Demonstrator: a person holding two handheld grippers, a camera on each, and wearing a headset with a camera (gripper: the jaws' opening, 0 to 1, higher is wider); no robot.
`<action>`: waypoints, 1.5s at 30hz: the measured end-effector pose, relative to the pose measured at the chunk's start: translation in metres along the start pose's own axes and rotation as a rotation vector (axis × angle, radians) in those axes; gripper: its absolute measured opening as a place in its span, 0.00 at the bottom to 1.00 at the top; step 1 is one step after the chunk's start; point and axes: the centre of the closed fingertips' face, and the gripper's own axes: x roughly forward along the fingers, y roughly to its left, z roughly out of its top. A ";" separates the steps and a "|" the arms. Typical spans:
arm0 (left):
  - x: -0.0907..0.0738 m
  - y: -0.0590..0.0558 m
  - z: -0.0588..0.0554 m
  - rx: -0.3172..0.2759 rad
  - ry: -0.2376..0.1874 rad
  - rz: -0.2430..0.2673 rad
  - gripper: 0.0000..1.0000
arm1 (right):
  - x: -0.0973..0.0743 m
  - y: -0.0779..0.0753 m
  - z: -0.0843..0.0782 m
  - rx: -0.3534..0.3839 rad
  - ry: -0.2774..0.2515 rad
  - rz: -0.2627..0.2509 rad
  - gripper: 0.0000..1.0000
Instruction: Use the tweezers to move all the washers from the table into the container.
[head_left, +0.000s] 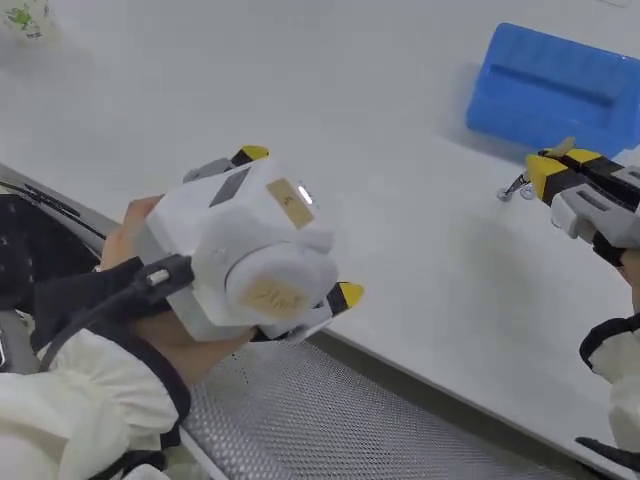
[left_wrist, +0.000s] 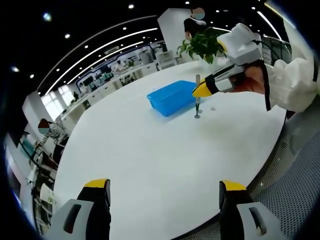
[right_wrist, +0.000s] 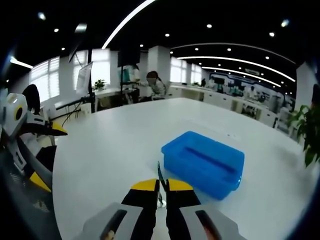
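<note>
On my left, the left gripper (head_left: 298, 224) hung over the near edge of the white table (head_left: 330, 90), its jaws spread wide with nothing between them. Further right, the tweezers (left_wrist: 197, 95) stood almost upright with their tips down on the tabletop. The right gripper (right_wrist: 159, 185) had its jaws pressed together on their upper end. A small washer (left_wrist: 213, 108) lay on the table just beside the tips, and the blue container (head_left: 555, 85) sat near them, a little beyond. Whether the tips already pinched a washer I couldn't tell, as it was too small to see. I judged this to be the pick-up step. Next I'd need the tips closed firmly on one washer, a clean lift, and a short carry over the container's rim before letting go.
</note>
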 end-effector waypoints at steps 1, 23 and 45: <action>0.000 0.000 0.000 0.000 0.002 0.001 0.92 | 0.000 -0.001 0.000 0.002 -0.001 -0.001 0.02; 0.000 0.009 -0.003 -0.047 0.010 0.037 0.91 | 0.001 -0.014 -0.003 0.201 -0.026 -0.029 0.03; 0.002 0.009 -0.006 -0.040 0.040 0.035 0.90 | -0.001 -0.009 -0.005 0.124 0.002 -0.058 0.01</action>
